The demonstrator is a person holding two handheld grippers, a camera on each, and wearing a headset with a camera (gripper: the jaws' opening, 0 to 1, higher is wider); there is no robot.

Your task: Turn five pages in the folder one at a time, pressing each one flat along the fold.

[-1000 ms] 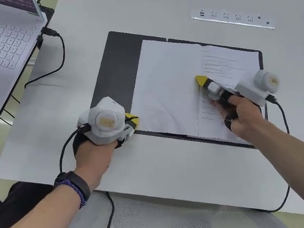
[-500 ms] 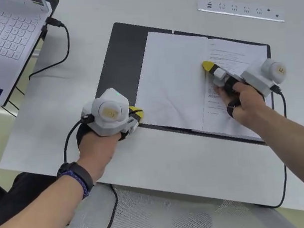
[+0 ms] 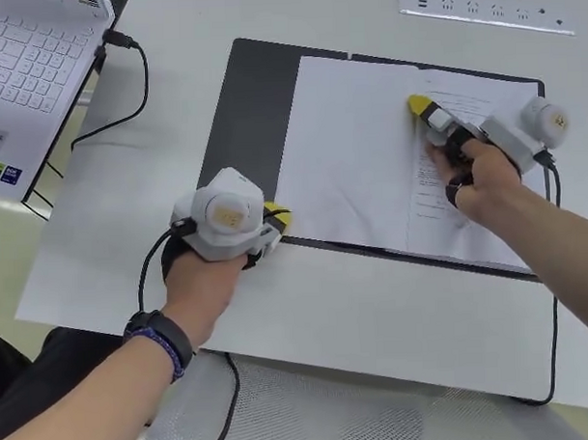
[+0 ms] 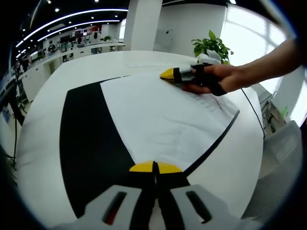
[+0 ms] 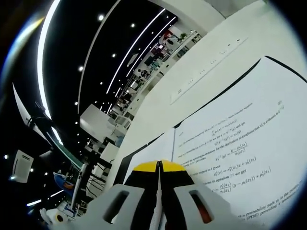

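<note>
The folder (image 3: pixel 247 115) lies open on the white bench (image 3: pixel 375 314), its black cover bare at the left, a blank turned page (image 3: pixel 354 150) over the middle and a printed page (image 5: pixel 240 139) at the right. The fold between the two sheets runs from the folder's far edge toward the person, leaning slightly in the head view. The right claw (image 3: pixel 420 105) is clenched, yellow tips pinched together with nothing visible between them. It rests on the paper right at the fold, close to its far end, and points away from the person along that line. So nearly the whole length of the fold lies back toward the person from this claw, and a pressing stroke would probably have to follow that long axis toward the near edge. The left claw (image 3: pixel 277 217) is also clenched on nothing. It sits at the folder's near edge by the blank page's near left corner, well apart from the fold. The right claw is the nearer one to the fold, and also to the printed page, whose free edge lies to its right, beyond the hand.
</note>
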